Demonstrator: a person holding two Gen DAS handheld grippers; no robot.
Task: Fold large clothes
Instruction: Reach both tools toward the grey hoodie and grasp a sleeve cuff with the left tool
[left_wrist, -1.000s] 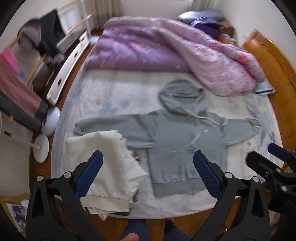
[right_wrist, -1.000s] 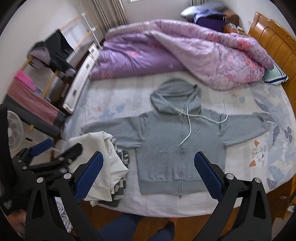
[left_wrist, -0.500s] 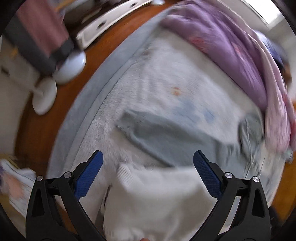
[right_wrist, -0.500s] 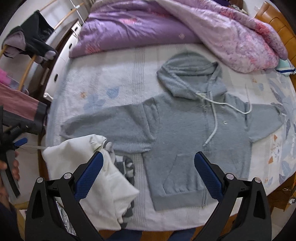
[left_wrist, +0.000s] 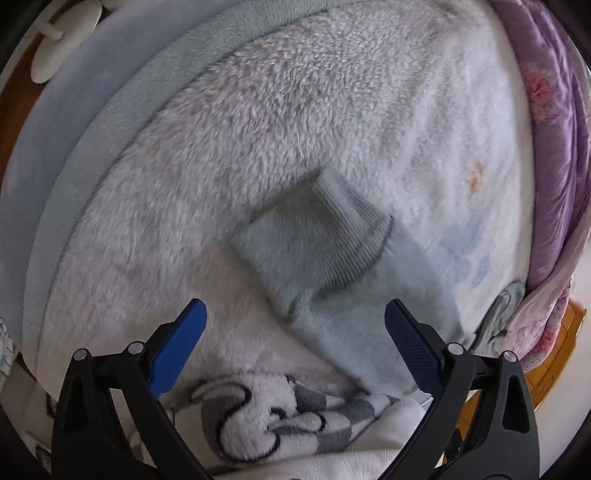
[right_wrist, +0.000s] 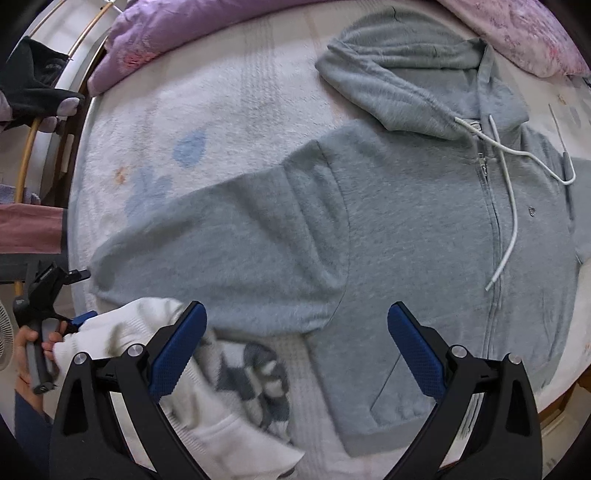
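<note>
Grey fleece marks the task's garment: we see a zip-front hoodie (right_wrist: 424, 206) spread flat, front up, on the fluffy white blanket (right_wrist: 229, 110) covering the bed. In the right wrist view its sleeve (right_wrist: 221, 254) stretches toward the left edge, lying just ahead of the right gripper (right_wrist: 295, 341), whose blue pads stand wide apart with nothing between them. A white garment (right_wrist: 147, 332) with a grey checked pattern lies bunched beside that sleeve. In the left wrist view we find the ribbed cuff (left_wrist: 332, 243) just ahead of the left gripper (left_wrist: 293, 339); its jaws have just been closing slightly yet remain released, gripping nothing. A purple quilt (left_wrist: 554, 147) borders the blanket.
</note>
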